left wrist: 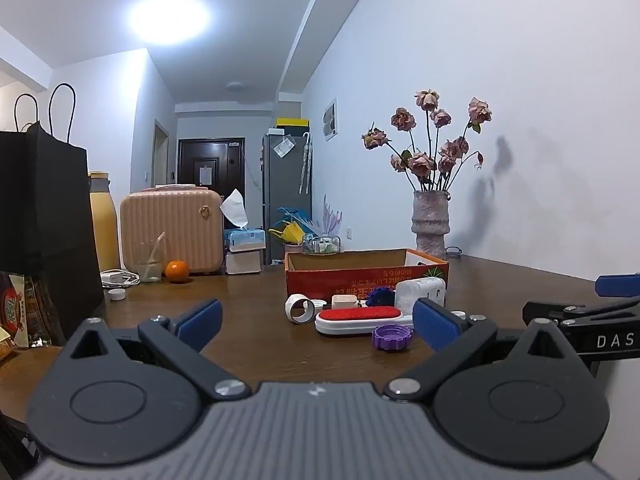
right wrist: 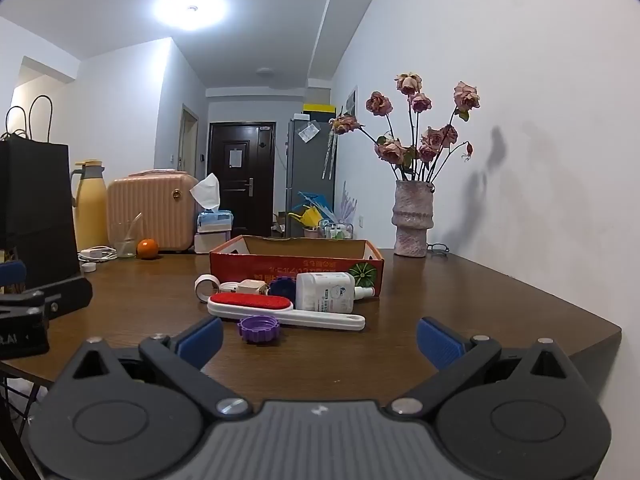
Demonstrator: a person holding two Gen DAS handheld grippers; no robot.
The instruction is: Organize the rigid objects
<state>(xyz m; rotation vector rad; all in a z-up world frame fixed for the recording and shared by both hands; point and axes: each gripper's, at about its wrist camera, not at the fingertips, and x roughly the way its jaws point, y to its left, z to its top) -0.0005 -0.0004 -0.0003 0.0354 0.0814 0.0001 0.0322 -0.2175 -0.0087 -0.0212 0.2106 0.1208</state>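
Both tools, left tool [left wrist: 316,322] and right tool [right wrist: 318,338], gape wide and empty. The brush [right wrist: 256,305], cap [right wrist: 259,329] and bottle [right wrist: 326,291] lie before the box [right wrist: 296,266] on the brown table [right wrist: 480,304]; small pieces behind the brush are half hidden.

The table [right wrist: 460,300] is dark brown wood. On it the cardboard box [right wrist: 296,266] is red outside, with pale lettering and a green melon print, and plain tan inside. The lint brush [right wrist: 280,308] has a white body with a red pad. The jar lid [right wrist: 259,329] is purple, the bottle [right wrist: 325,292] white. Behind them stand dusty pink roses [right wrist: 420,120] in a mottled pinkish-grey vase [right wrist: 412,220], a ribbed peach suitcase [right wrist: 150,210], an orange fruit [right wrist: 147,249] and a black paper bag [right wrist: 34,208]. Both tongs have black arms with blue pads [right wrist: 200,340].
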